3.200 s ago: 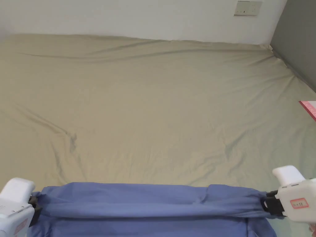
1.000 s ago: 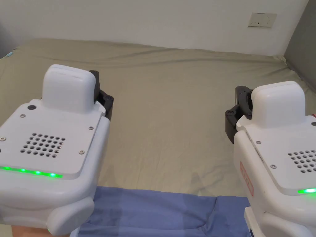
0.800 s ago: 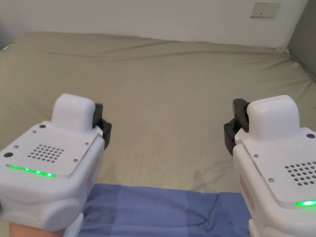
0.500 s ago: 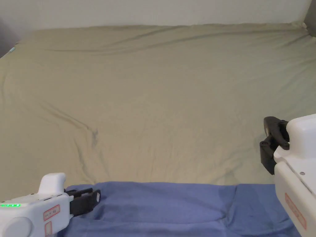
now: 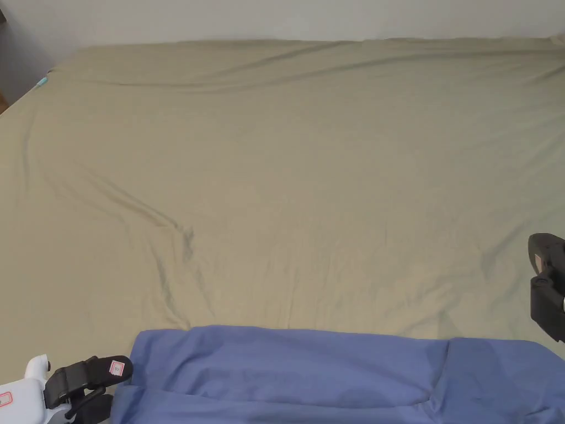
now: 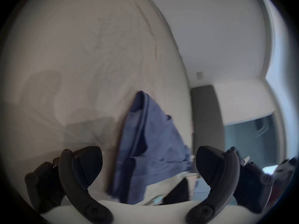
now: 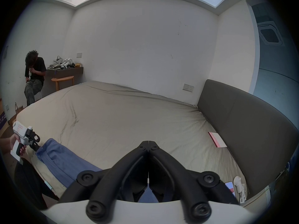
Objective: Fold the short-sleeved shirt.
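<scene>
left gripper [image 6: 148, 164]: jaws apart beside shirt [image 5: 331, 375] | right gripper [image 7: 148, 142]: jaws together, empty | risk: fold could be dragged open if snagged

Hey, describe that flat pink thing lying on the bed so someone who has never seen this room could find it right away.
Start at the big bed with the beige sheet, then look along its side that runs beside the dark grey padded panel. Close to that panel lies a thin, flat pink and white rectangle, like a booklet or card. It is far from the blue shirt, and it is the one stiff, straight-edged item there.
</scene>
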`<state>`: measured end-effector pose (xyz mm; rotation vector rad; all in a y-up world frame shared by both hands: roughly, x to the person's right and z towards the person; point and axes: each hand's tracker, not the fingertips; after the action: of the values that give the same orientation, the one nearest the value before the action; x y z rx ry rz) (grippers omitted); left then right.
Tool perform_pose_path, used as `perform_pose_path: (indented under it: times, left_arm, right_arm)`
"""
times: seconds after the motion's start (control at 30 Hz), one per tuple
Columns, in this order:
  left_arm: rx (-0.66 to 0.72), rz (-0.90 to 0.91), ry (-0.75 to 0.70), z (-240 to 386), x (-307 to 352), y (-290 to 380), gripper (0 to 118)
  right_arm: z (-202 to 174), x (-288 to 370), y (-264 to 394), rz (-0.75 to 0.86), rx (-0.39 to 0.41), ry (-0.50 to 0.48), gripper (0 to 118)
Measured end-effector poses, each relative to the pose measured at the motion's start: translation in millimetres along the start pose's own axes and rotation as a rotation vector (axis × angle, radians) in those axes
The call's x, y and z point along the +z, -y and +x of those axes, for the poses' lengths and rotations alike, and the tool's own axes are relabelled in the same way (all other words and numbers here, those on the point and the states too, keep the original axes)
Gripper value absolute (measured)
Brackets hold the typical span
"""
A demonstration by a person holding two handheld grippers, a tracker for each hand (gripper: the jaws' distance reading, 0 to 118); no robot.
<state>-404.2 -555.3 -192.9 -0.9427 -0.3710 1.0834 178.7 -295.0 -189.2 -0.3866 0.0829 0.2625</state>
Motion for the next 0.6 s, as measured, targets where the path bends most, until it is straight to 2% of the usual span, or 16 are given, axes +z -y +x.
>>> perform_pose_path:
  times: [0.1, 0.13, 0.17, 0.2, 0.23, 0.27, 0.33, 0.43, 0.6]
  left_arm:
    - [0.163, -0.008, 0.118, 1.0, -27.1, 15.0, 107]
    - [0.133, 0.004, 0.121, 6.2, -32.8, 18.3, 85]
    - [0.106, 0.014, 0.074, 4.1, -34.8, 11.7, 47]
    - [0.1, 0.02, -0.041, 4.7, -45.3, 12.0, 8]
    - [0.089, -0.027, -0.197, 3.8, -57.1, 17.9, 9]
    - [0.085, -0.037, -0.237, -9.7, -48.2, 20.6, 8]
    - [0.111, -0.04, -0.019, 17.8, -58.2, 19.8, 8]
    - [-0.132, -0.03, -0.202, 42.1, -48.7, 15.4, 8]
    - [-0.343, 0.044, -0.406, 78.9, -32.9, 15.1, 8]
  right_arm:
    - [-3.0, 2.3, -4.8, 0.004, -0.02, -0.021, 1]
    - [-4.4, 2.9, -6.5, 0.004, -0.024, -0.029, 1]
    - [-5.9, 3.5, -7.7, 0.005, -0.024, -0.033, 1]
    - [-8.3, 4.7, -9.3, 0.007, -0.019, -0.036, 1]
    - [-9.9, 5.3, -10.7, 0.008, -0.008, -0.039, 1]
    - [-10.8, 5.7, -11.9, 0.009, 0.003, -0.043, 1]
    - [-10.9, 5.9, -12.1, 0.013, 0.019, -0.043, 1]
    - [-8.1, 5.1, -13.0, 0.005, 0.025, -0.033, 1]
    - [-3.8, 5.2, -12.4, -0.001, 0.008, -0.019, 1]
